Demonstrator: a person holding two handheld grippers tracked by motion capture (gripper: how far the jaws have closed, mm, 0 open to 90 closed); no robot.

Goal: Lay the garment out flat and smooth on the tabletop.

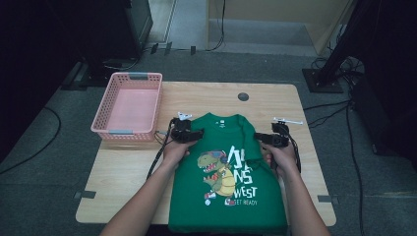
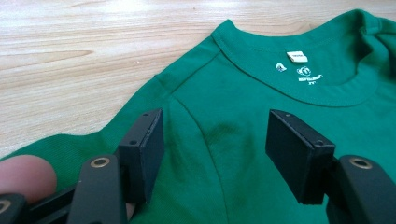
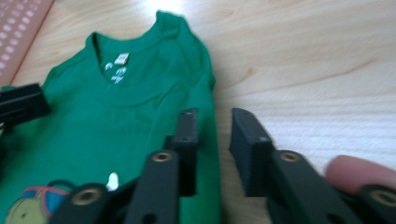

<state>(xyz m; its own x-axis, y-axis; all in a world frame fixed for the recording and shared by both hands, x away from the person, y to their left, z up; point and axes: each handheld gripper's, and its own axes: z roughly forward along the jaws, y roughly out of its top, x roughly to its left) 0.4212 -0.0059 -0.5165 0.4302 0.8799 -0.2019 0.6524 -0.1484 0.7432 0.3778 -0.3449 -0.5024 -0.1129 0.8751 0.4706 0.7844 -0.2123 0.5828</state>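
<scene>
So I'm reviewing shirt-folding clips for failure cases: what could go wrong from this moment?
The left gripper is open over flat fabric at the green T-shirt shoulder; closing there may pinch only the top layer, or nothing. The right gripper straddles the shirt's right edge, one jaw over the bare table, so it could slip off the cloth. Uneven grips could skew the fold, and the hem already reaches the table's near edge.

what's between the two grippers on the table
The upper chest of the green shirt, below its collar, lies between the left gripper and right gripper, seen in the high view.
</scene>
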